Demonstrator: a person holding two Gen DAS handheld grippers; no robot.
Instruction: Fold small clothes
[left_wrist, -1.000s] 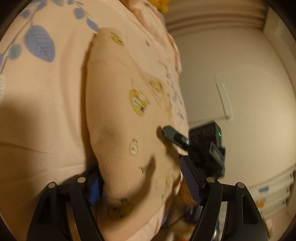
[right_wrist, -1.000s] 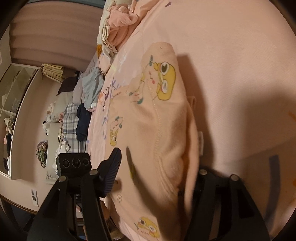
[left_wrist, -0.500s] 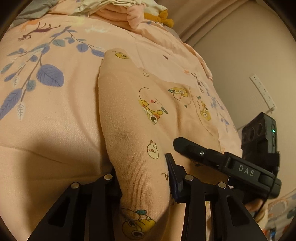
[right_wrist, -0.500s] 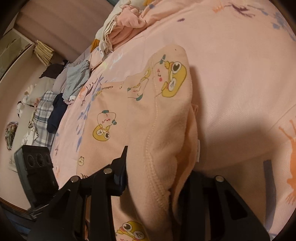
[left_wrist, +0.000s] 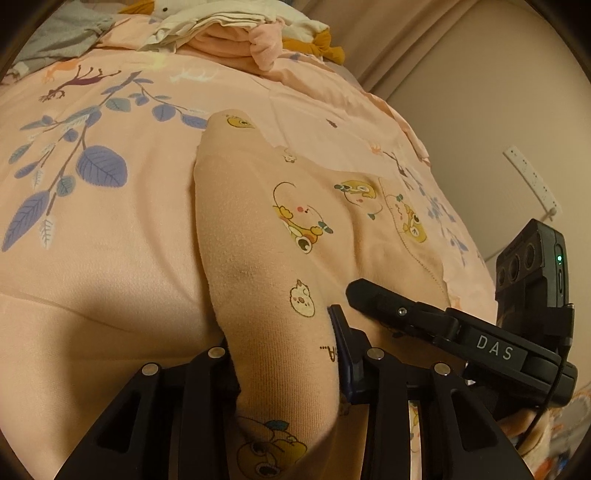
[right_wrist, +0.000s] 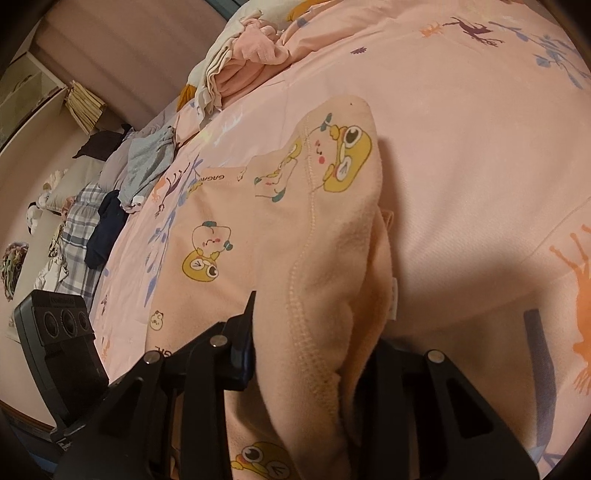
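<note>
A small peach garment (left_wrist: 258, 229) printed with yellow cartoon figures lies on the pink bedspread (left_wrist: 92, 258). My left gripper (left_wrist: 284, 350) is shut on a raised fold along the garment's left edge, its pads pressing the cloth from both sides. In the right wrist view the same garment (right_wrist: 258, 229) shows a stitched seam and fleecy inside. The jaws of my right gripper (right_wrist: 310, 343) are closing on a thick bunched fold at its right edge, and the right finger is mostly hidden by cloth. The right gripper's black finger (left_wrist: 388, 306) rests on the garment beside my left one.
A pile of folded and loose clothes (left_wrist: 240, 33) lies at the far end of the bed. Grey, dark and plaid clothes (right_wrist: 110, 206) are strewn along the bed's left side. A wall with a power strip (left_wrist: 532, 181) stands beyond the bed's right edge.
Both grippers went from wide apart around the garment's edges to pinching folds of it. Both views rolled more upright, showing more of the bed.
</note>
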